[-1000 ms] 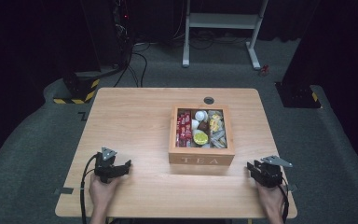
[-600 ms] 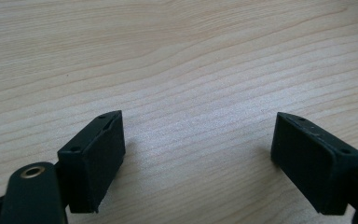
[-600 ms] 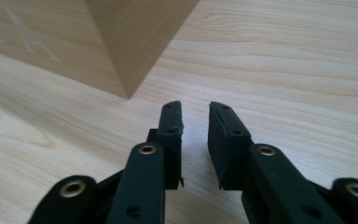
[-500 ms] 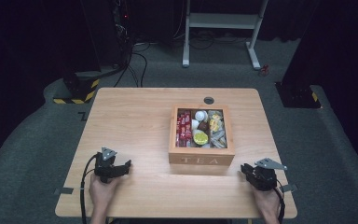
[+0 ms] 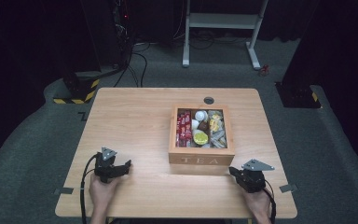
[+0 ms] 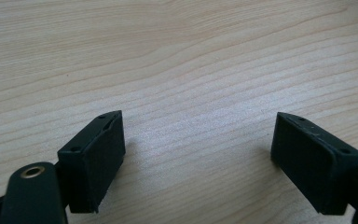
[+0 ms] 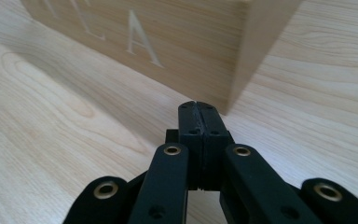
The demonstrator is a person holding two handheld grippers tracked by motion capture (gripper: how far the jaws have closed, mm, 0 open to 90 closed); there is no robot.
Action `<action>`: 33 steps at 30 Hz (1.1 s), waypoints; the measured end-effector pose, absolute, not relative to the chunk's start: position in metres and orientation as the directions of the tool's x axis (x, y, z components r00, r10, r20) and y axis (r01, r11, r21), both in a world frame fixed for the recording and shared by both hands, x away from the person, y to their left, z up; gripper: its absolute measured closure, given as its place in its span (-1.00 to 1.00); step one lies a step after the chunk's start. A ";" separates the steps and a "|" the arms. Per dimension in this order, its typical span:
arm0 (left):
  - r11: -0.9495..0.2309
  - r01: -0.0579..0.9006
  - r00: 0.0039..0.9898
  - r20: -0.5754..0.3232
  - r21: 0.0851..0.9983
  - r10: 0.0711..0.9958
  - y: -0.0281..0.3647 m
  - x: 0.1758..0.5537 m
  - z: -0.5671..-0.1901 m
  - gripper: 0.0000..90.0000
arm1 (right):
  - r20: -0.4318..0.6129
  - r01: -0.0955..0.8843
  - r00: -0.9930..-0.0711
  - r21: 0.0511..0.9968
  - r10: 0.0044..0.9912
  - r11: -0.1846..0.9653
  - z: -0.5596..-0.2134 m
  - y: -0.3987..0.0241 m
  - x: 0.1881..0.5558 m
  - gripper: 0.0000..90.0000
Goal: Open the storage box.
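Observation:
A wooden box (image 5: 202,157) lettered TEA stands on the table (image 5: 135,121), right of its middle, with several sachets and small packets inside. My right gripper (image 5: 233,171) lies on the table close to the box's front right corner (image 7: 233,100); its jaws have just been closing and now meet with nothing between them, as the right gripper view shows (image 7: 198,109). My left gripper (image 5: 127,165) rests near the table's front left, held by a hand. Its jaws stand wide apart over bare wood in the left gripper view (image 6: 200,154).
A round cable hole (image 5: 209,100) sits at the table's far edge behind the box. Beyond the table stand a white frame (image 5: 223,21) and dark equipment with cables on the grey floor. Bare wood spreads left of the box.
My right gripper has slid left along the table toward the box's front right corner, and its jaws have come together. The left gripper has stayed where it was.

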State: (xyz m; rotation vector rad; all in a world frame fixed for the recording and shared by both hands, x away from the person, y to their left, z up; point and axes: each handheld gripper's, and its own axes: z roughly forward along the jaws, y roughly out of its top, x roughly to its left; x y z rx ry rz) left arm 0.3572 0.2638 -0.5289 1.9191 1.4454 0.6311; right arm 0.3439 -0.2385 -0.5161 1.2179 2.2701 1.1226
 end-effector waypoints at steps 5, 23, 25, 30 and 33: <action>-0.186 0.650 0.278 -0.003 0.737 0.960 0.264 0.357 -0.529 -0.61 | 0.077 0.539 -0.611 0.769 0.788 0.343 -0.515 -0.228 0.344 1.00; -0.184 0.650 0.277 -0.004 0.737 0.961 0.264 0.357 -0.529 -0.60 | 0.103 0.512 -0.673 0.780 0.732 0.361 -0.510 -0.190 0.361 1.00; -0.185 0.650 0.278 -0.003 0.737 0.961 0.264 0.357 -0.529 -0.60 | 0.104 0.509 -0.676 0.783 0.730 0.359 -0.509 -0.188 0.363 1.00; -0.185 0.650 0.278 -0.004 0.737 0.961 0.264 0.357 -0.529 -0.60 | 0.119 0.508 -0.672 0.793 0.731 0.338 -0.506 -0.183 0.367 1.00; -0.184 0.650 0.277 -0.004 0.737 0.961 0.264 0.357 -0.529 -0.60 | 0.117 0.505 -0.672 0.794 0.731 0.338 -0.505 -0.183 0.369 1.00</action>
